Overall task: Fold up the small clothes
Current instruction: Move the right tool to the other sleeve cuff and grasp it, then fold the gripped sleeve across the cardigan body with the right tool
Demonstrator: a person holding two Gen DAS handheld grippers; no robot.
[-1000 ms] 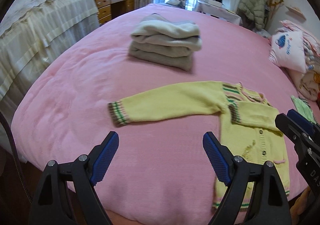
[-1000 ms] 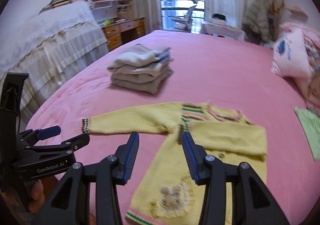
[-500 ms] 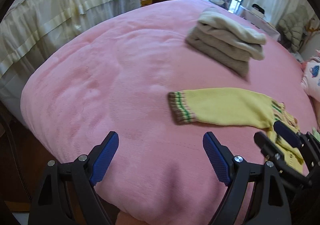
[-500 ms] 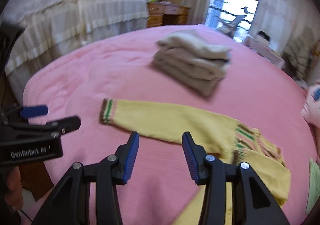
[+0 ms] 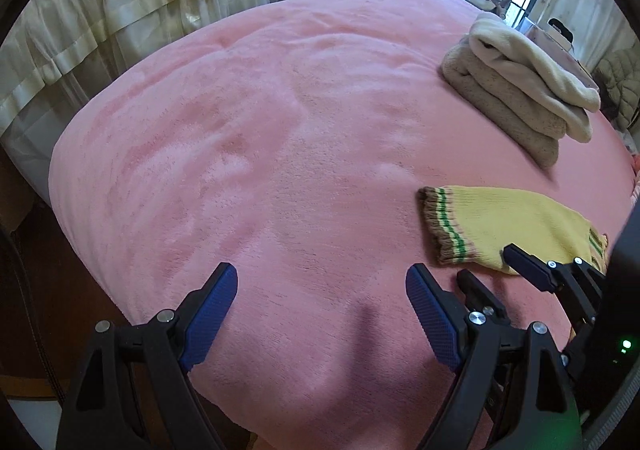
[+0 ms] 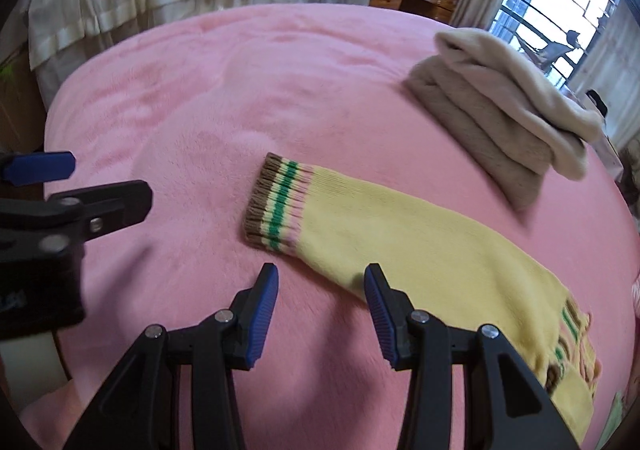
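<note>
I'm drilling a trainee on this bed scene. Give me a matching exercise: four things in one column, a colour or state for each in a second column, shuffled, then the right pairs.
Things:
1. sleeve cuff
2. folded stack
3. left gripper
4. blanket

Colour or state:
A. pink, spread over the bed
B. grey and cream layers, piled
C. open, nothing between its fingers
D. brown, green and pink stripes

Pairs: 1-D, 2-B, 3-C, 4-A
</note>
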